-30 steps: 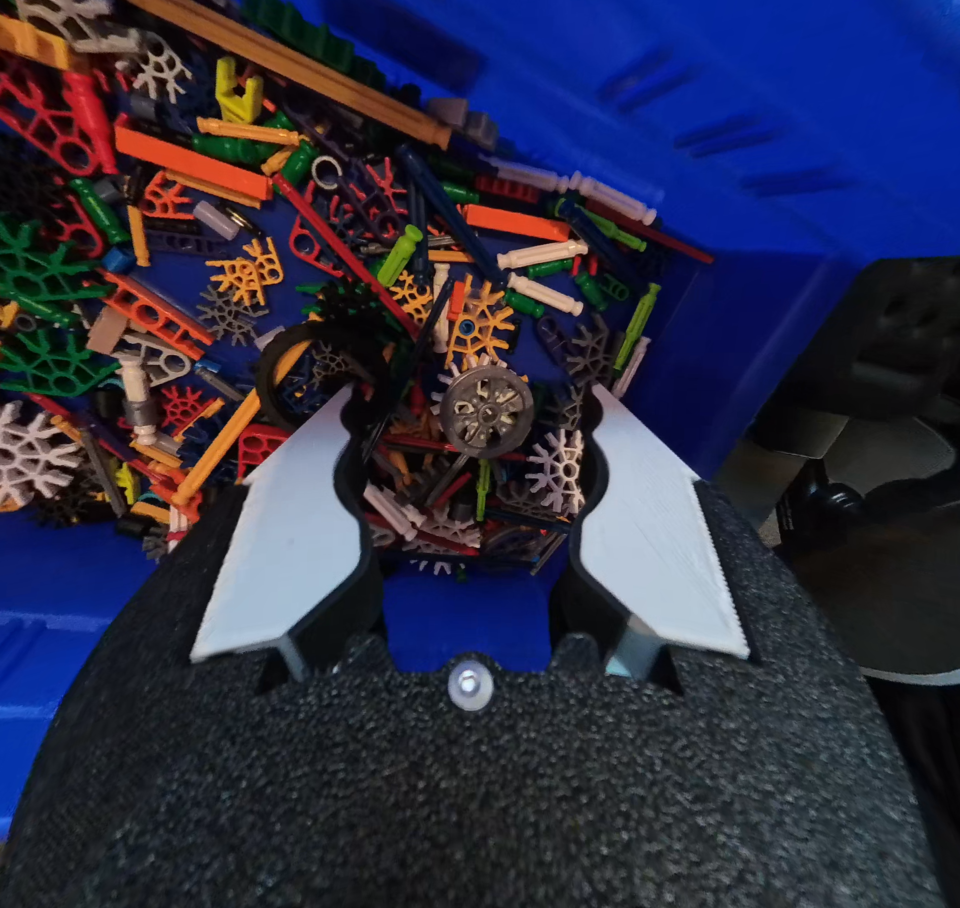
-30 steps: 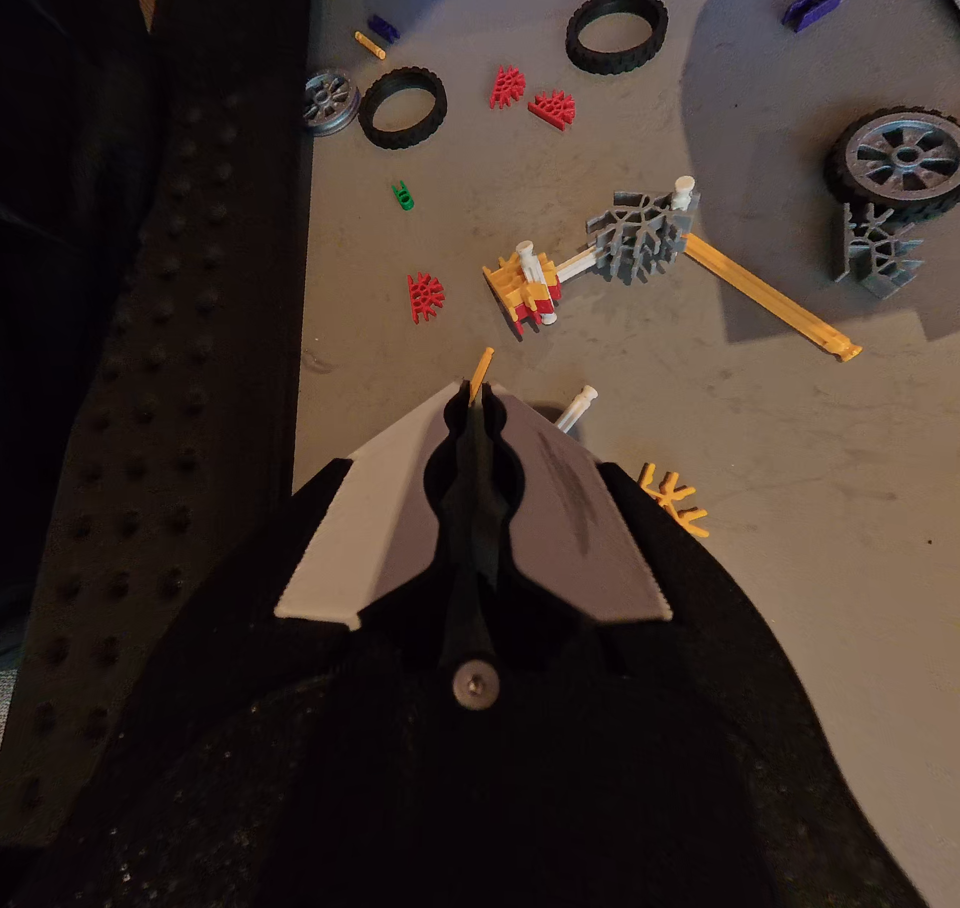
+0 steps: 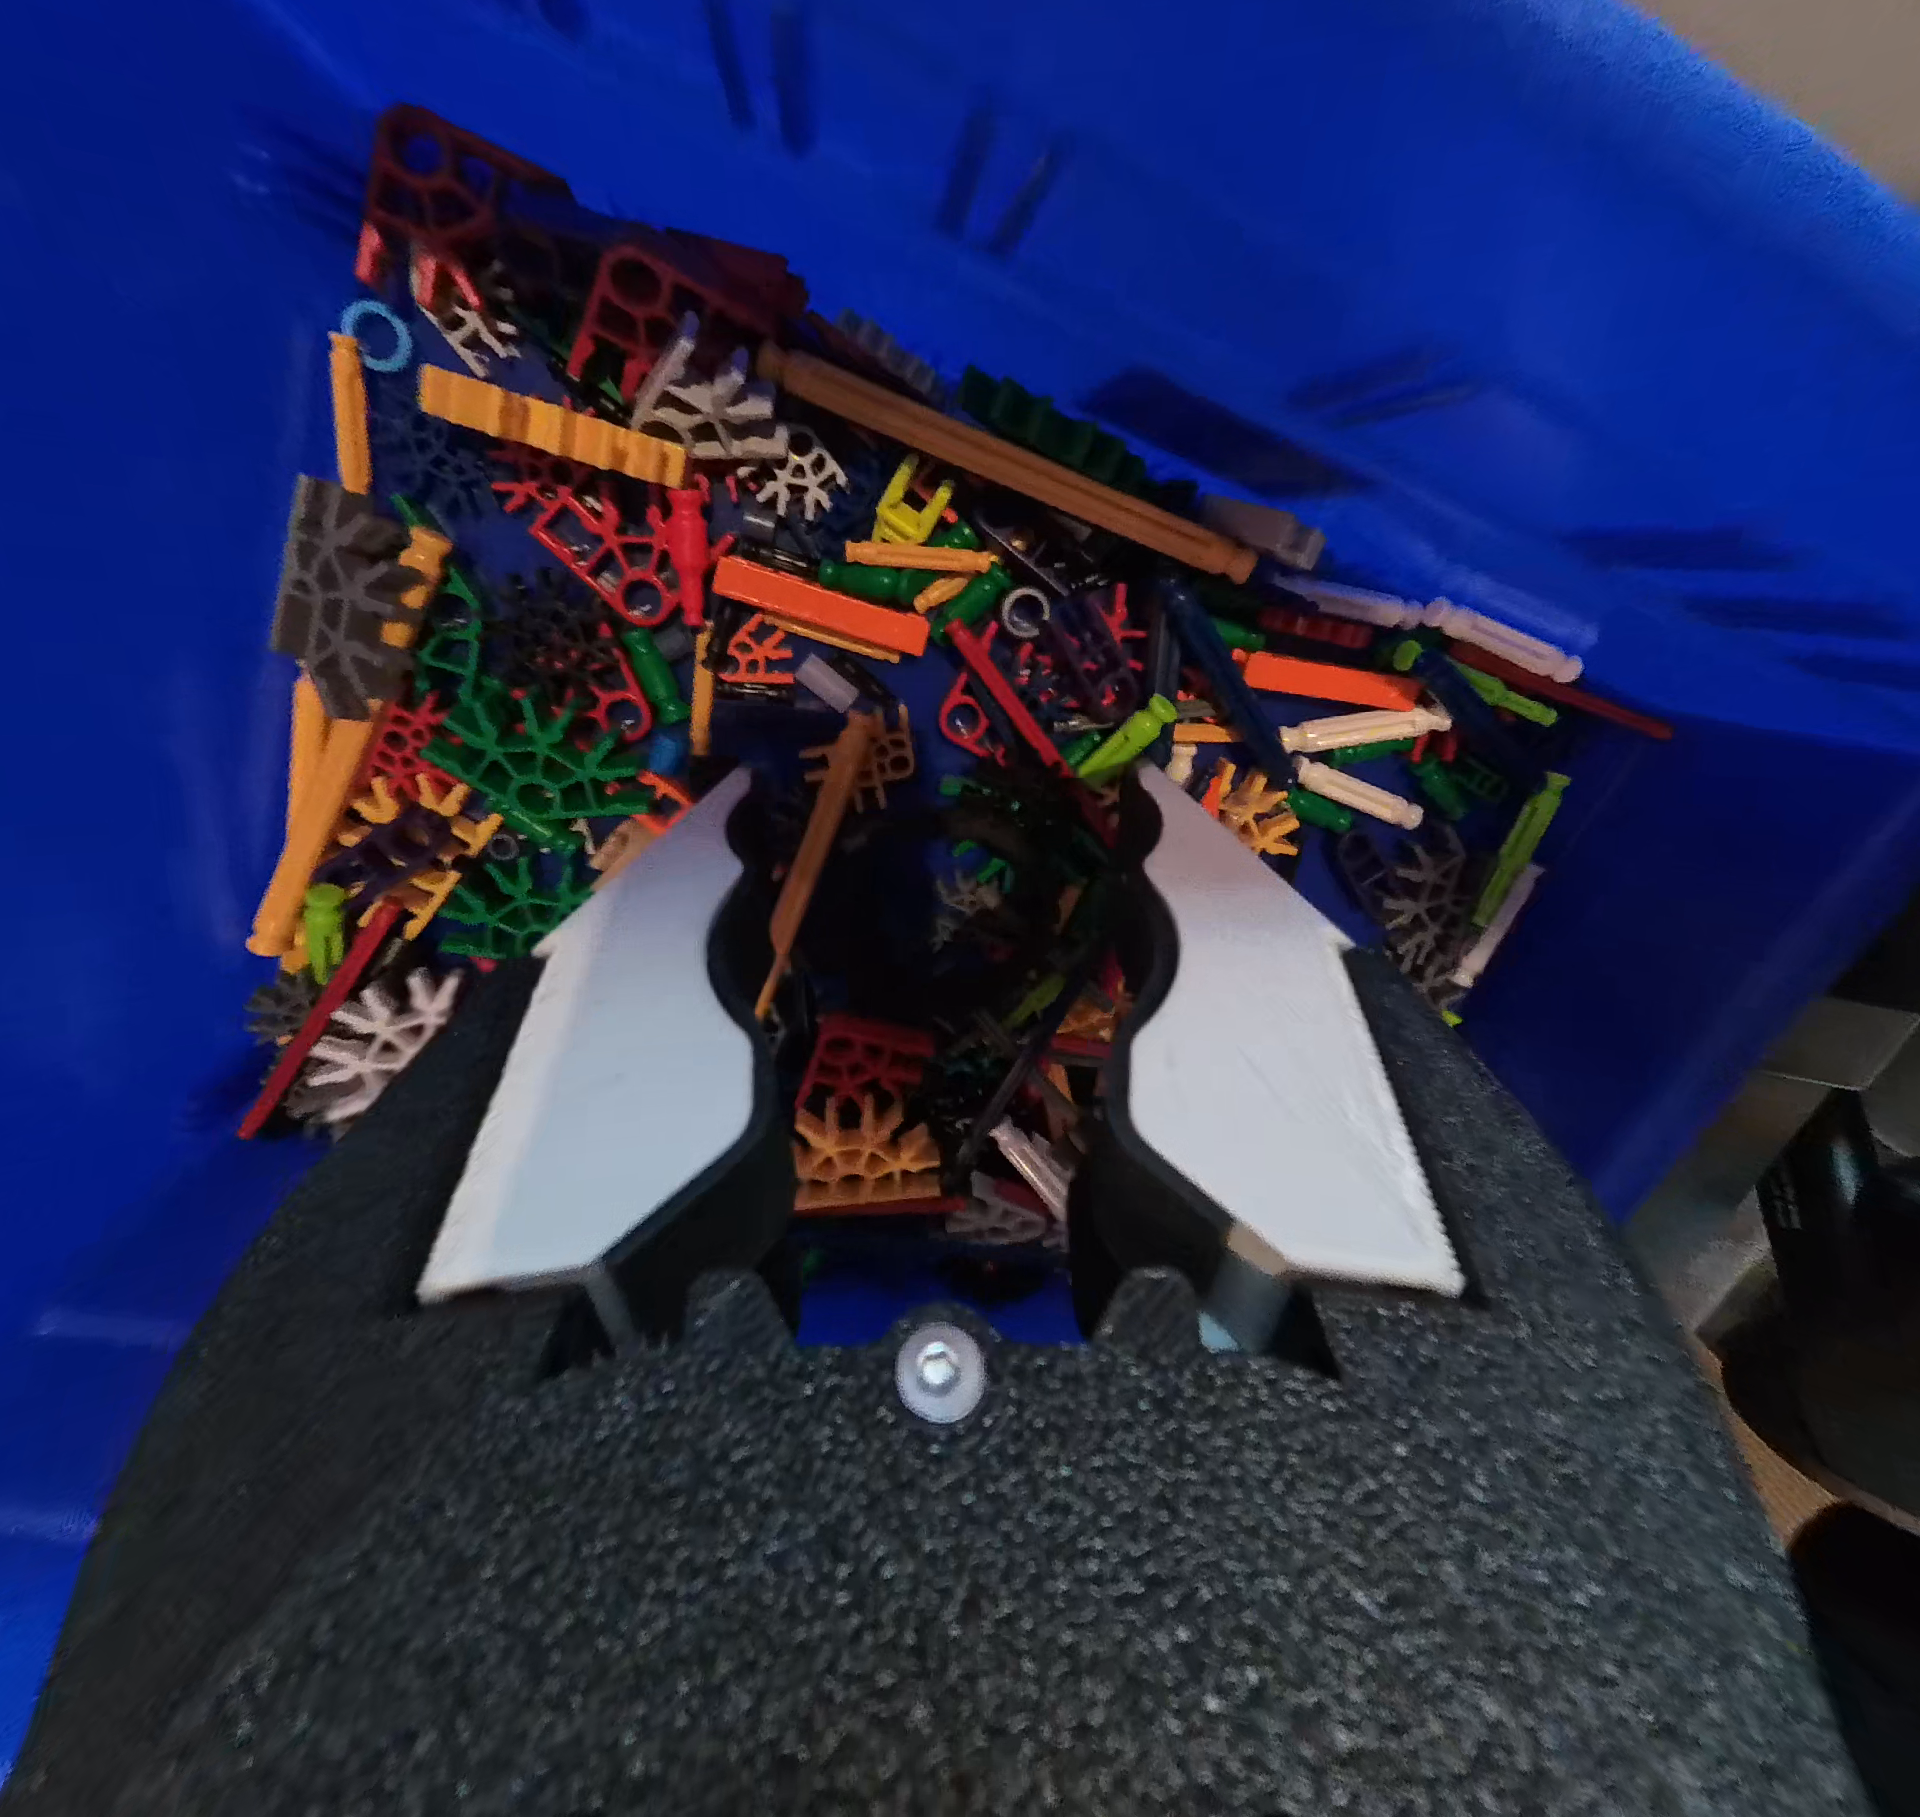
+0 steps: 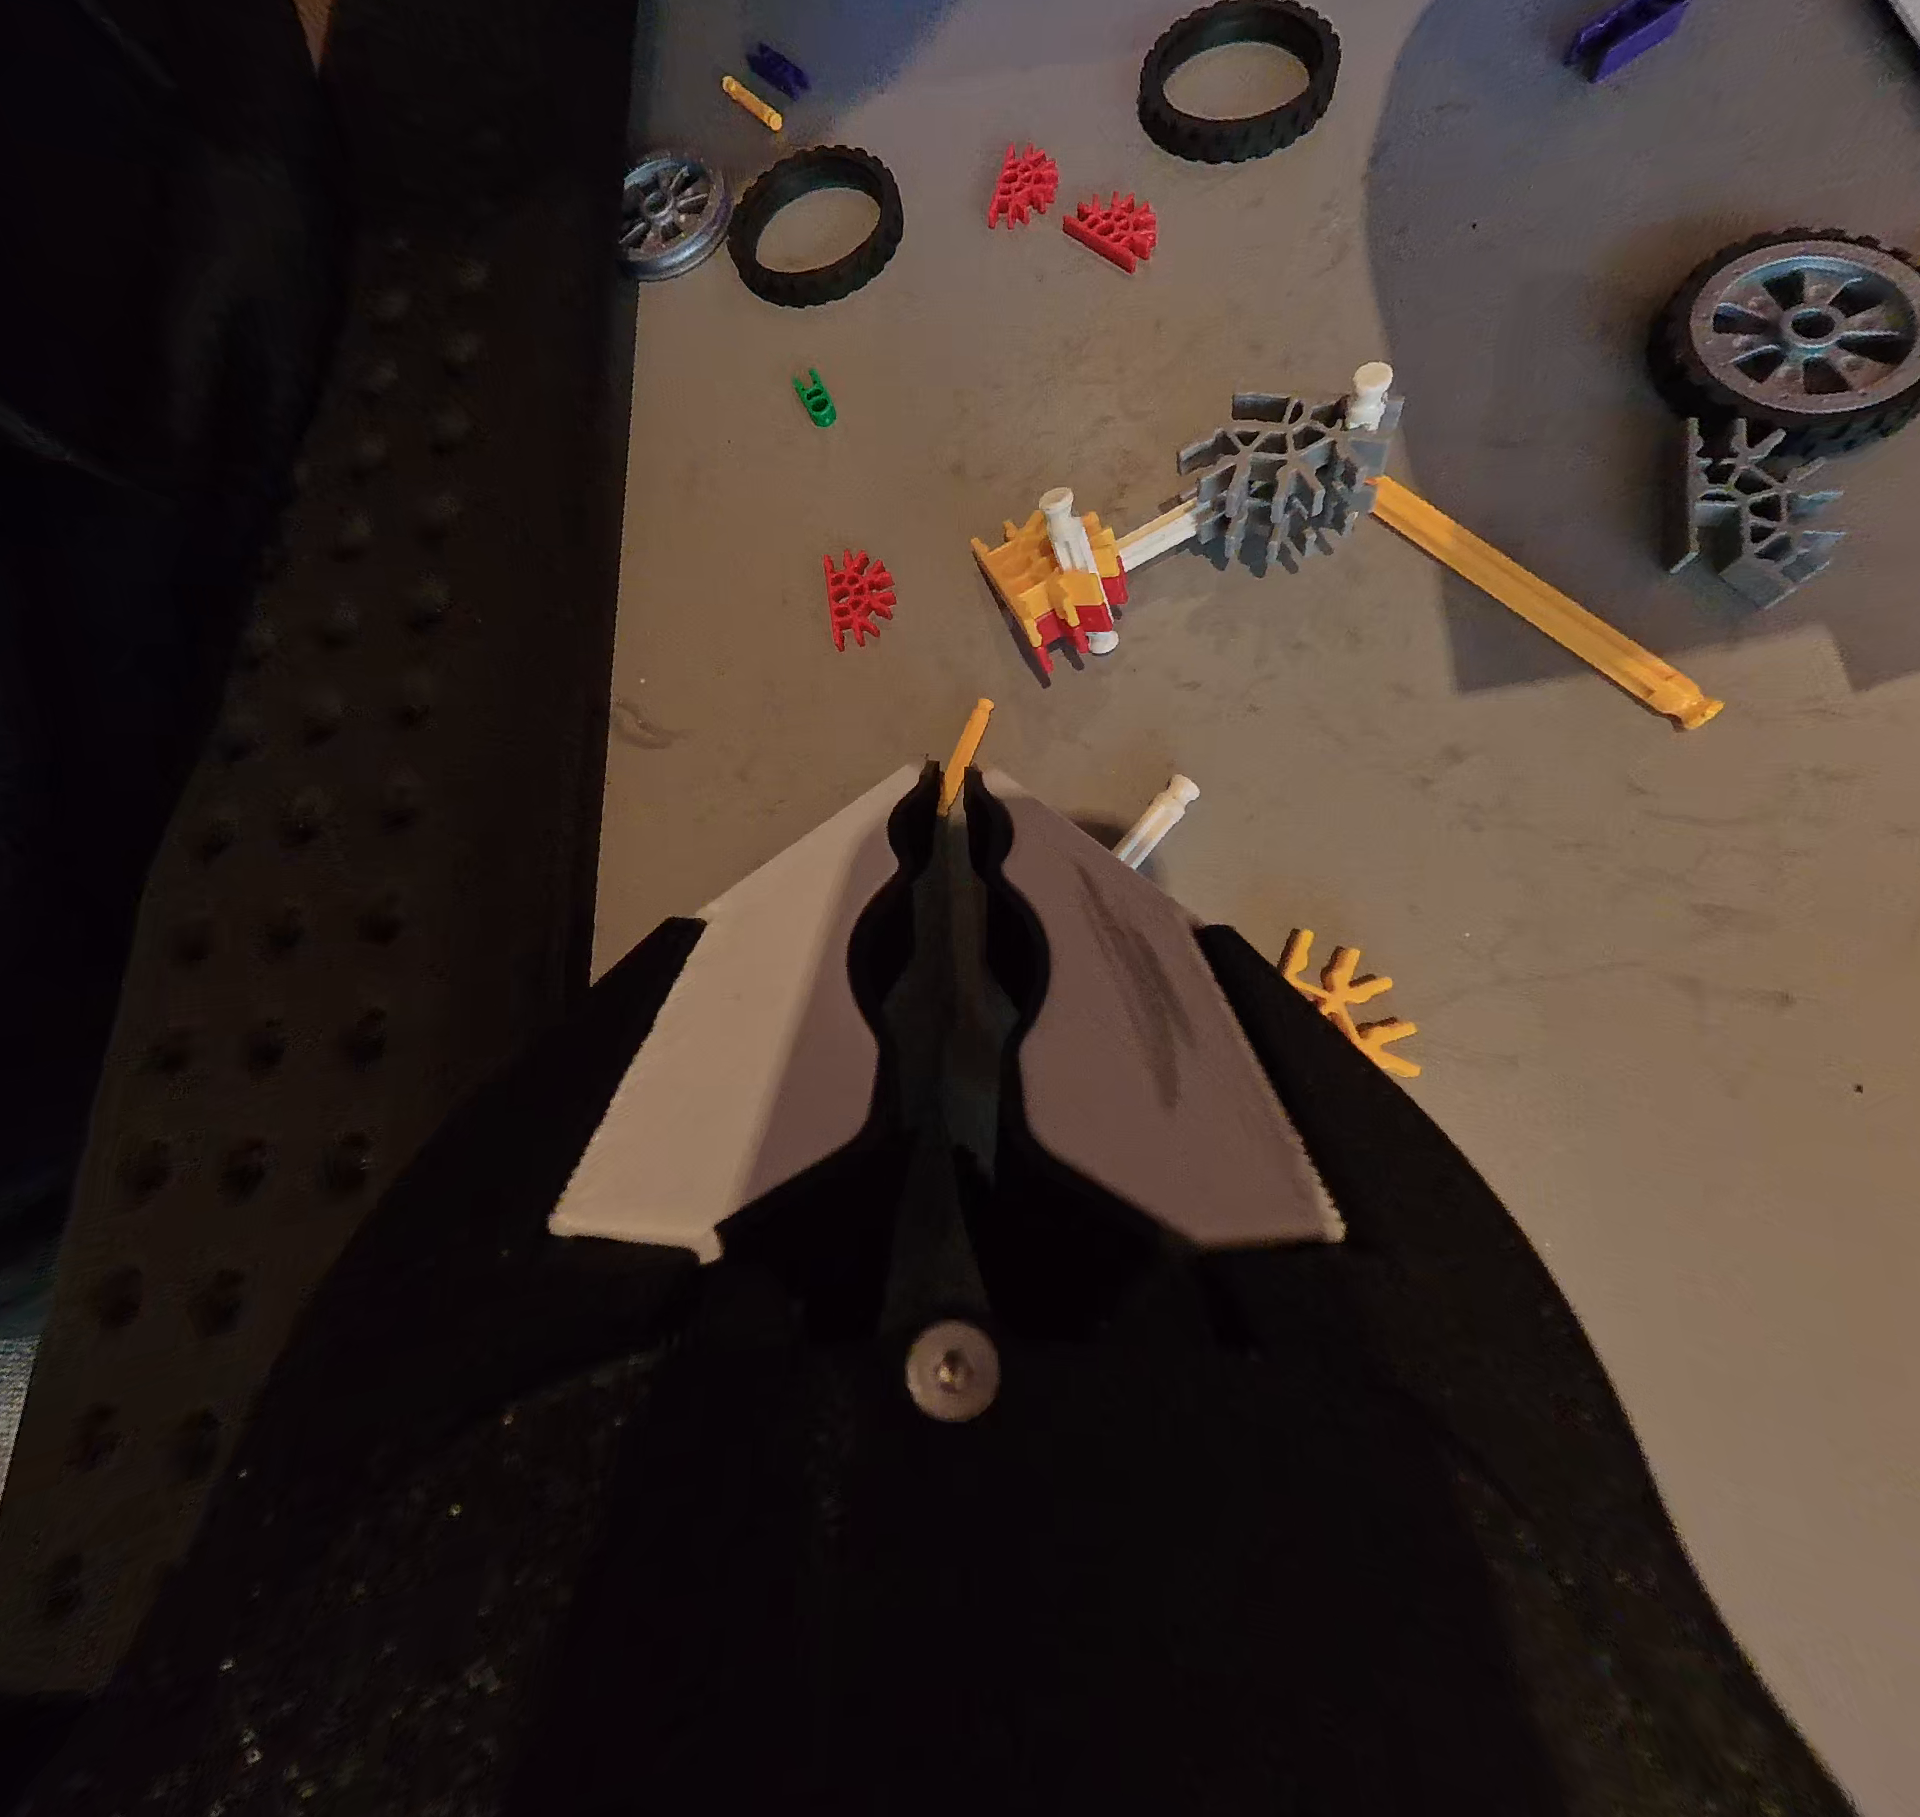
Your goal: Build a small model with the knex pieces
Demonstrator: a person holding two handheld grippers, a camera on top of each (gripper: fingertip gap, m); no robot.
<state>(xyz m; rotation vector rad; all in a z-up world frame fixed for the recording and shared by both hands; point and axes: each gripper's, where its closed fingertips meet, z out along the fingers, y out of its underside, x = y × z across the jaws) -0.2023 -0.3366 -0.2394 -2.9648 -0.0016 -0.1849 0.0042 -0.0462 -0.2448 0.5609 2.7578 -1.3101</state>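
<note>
My left gripper (image 3: 943, 791) is open and empty over a blue bin (image 3: 1247, 157) full of several mixed construction-toy rods and connectors. Between its fingers lie a black tyre (image 3: 883, 894) and a slanted orange rod (image 3: 821, 832); a red and an orange connector lie closer in. My right gripper (image 4: 948, 780) is shut on a short orange rod (image 4: 966, 733) whose tip sticks out past the fingertips, above a grey table (image 4: 1558, 1248). A white rod (image 4: 1158, 817) and a yellow connector (image 4: 1345, 1004) lie just right of it.
On the table ahead is a small assembly (image 4: 1070, 572) of yellow and red connectors, white rods, a grey connector (image 4: 1288, 479) and a long yellow rod (image 4: 1538, 604). Two loose tyres (image 4: 816, 224), a wheel (image 4: 1808, 328), a grey hub (image 4: 670, 214) and red connectors (image 4: 857, 598) lie around. A black studded mat (image 4: 312, 728) borders the left. The grippers' ends are close to 35 cm from one another. The grey connector (image 4: 1288, 479) is about 7 cm from my right fingertips.
My left gripper has drawn back and shifted left in the bin; the black tyre is now between its fingers and the grey hub is out of sight. The right gripper has not moved.
</note>
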